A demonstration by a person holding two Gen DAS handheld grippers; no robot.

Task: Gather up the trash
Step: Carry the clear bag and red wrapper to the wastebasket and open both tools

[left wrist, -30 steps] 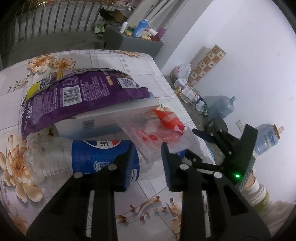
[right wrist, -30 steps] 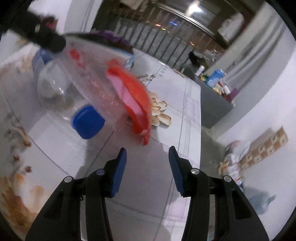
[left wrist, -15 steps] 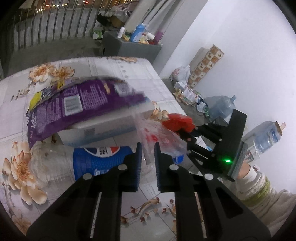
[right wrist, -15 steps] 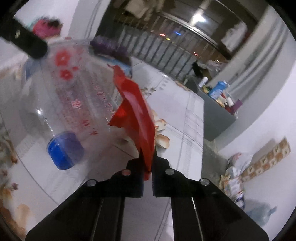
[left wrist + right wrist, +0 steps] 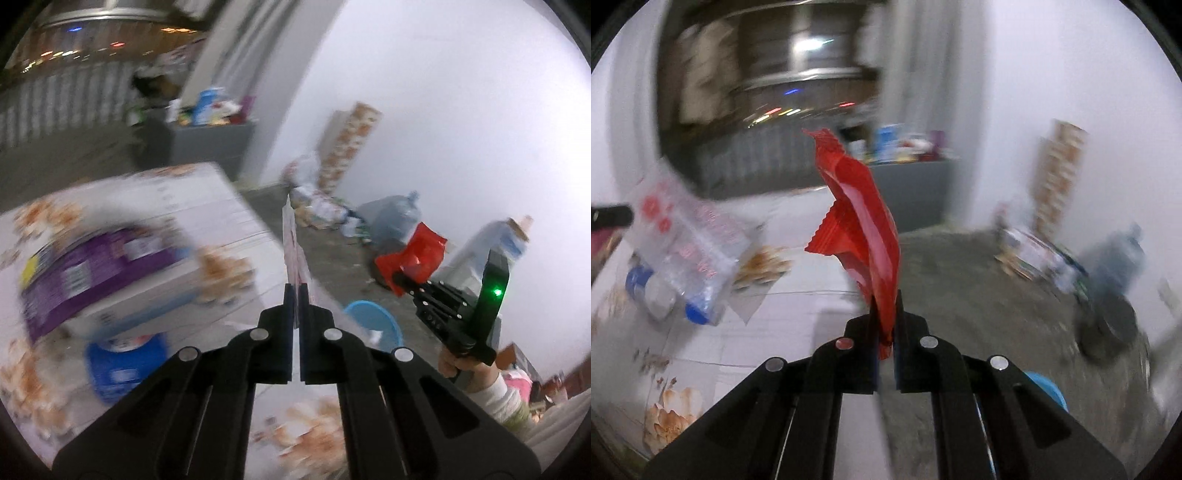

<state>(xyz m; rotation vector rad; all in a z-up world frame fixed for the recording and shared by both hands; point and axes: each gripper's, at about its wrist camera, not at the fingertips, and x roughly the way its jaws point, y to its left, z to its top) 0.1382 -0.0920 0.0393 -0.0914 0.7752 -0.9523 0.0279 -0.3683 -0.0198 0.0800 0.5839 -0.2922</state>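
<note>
Pinching a clear plastic bag [image 5: 293, 236] edge-on, the left gripper [image 5: 295, 295] has its jaws pressed together on the thin film, having just closed the last of the way onto it. The bag stands up from the pads with red print on it; the marks are too smeared to read. From the right wrist view the same bag [image 5: 687, 236] hangs in the air at the left, above the table, red blotches and lines showing through it.

The right gripper [image 5: 885, 328] is clamped on a red wrapper [image 5: 864, 229], which sticks up crumpled with a zigzag-cut edge; no words on it can be made out. In the left view that wrapper [image 5: 415, 254] is held out over the floor, well to the right of the table, with a hand [image 5: 452, 363] and a pale sleeve below it.

On the flowered table [image 5: 221, 206] lie a purple packet [image 5: 96, 262] with a white barcode label and a yellow patch, resting on a white box [image 5: 147, 306], and a bottle with a blue label [image 5: 122, 365]; all blurred, nothing legible. A blue basin [image 5: 373, 325] sits on the floor just past the table's edge. Further off are big water jugs [image 5: 397, 218] and a heap of bags by the white wall.
</note>
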